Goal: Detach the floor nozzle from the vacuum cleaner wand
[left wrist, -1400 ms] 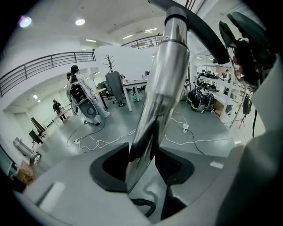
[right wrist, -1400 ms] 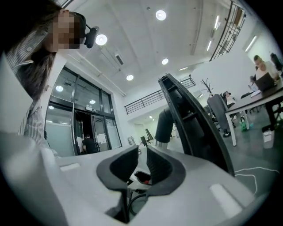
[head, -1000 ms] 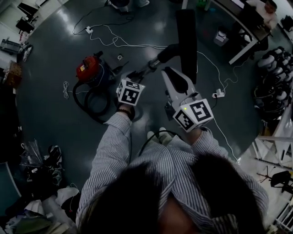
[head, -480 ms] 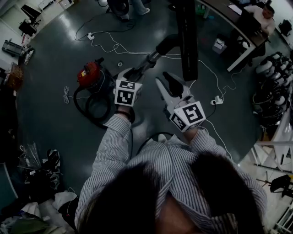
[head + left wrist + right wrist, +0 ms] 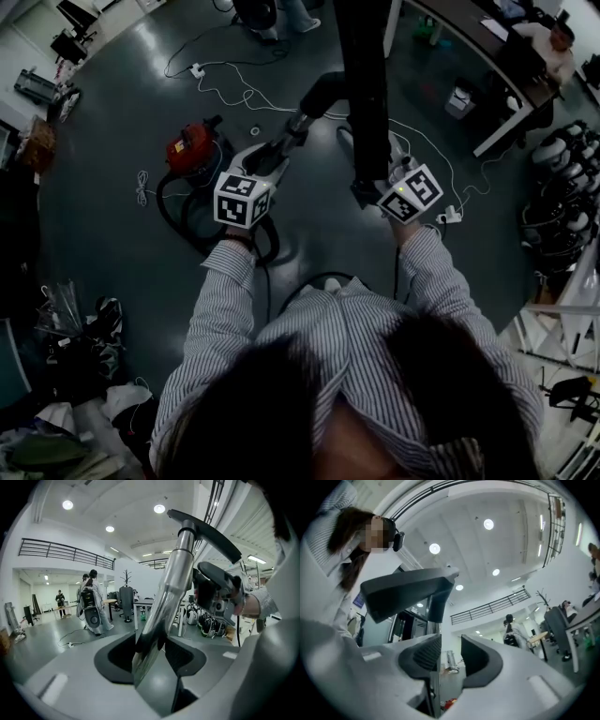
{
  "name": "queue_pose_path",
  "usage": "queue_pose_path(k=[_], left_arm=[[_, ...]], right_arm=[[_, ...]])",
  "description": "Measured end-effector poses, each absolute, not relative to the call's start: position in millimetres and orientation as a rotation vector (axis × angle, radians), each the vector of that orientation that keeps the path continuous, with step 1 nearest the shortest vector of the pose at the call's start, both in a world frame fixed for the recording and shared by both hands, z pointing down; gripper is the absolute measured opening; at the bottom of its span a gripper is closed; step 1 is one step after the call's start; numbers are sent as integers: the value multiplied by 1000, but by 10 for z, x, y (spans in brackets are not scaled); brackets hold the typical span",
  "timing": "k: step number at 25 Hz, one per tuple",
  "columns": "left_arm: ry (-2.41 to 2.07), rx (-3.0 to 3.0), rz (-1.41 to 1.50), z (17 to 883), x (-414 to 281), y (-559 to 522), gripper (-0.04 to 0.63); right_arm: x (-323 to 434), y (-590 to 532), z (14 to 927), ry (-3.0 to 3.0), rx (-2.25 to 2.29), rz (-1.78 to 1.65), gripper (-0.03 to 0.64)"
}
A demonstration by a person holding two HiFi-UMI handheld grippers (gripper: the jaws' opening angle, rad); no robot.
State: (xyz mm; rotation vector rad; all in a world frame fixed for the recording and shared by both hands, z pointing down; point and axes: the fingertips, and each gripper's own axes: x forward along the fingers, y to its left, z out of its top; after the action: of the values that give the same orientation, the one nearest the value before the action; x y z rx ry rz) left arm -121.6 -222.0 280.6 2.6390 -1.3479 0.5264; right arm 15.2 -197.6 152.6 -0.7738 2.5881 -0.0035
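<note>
The floor nozzle (image 5: 368,84), raised in the air, is joined to the end of the wand (image 5: 298,124). To free it cleanly, the right tool (image 5: 450,656), released with nothing in its grip, would best clench the nozzle's neck and pull straight along the tube. The nozzle is a long black bar; the wand is shiny metal. The left tool (image 5: 157,651) grasps the wand. A red vacuum cleaner (image 5: 187,145) sits on the floor (image 5: 122,112) below.
</note>
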Motion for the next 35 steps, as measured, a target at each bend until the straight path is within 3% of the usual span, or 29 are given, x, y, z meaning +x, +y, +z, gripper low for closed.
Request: queue_pose_path(k=[10, 11, 14, 35], left_arm=[[-1254, 2641, 451, 3025, -1387, -1974, 199], [-1254, 2635, 451, 3057, -1389, -1961, 199], [-1260, 2620, 456, 3154, -1392, -1920, 199], [-1165, 2650, 346, 3425, -1380, -1620, 199]], right_arm=[[-256, -1637, 1124, 2676, -250, -24, 123], [-297, -1625, 1134, 2685, -227, -41, 147], [-396, -1619, 1185, 2698, -191, -87, 186], [-799, -1362, 1240, 2768, -42, -31, 178]])
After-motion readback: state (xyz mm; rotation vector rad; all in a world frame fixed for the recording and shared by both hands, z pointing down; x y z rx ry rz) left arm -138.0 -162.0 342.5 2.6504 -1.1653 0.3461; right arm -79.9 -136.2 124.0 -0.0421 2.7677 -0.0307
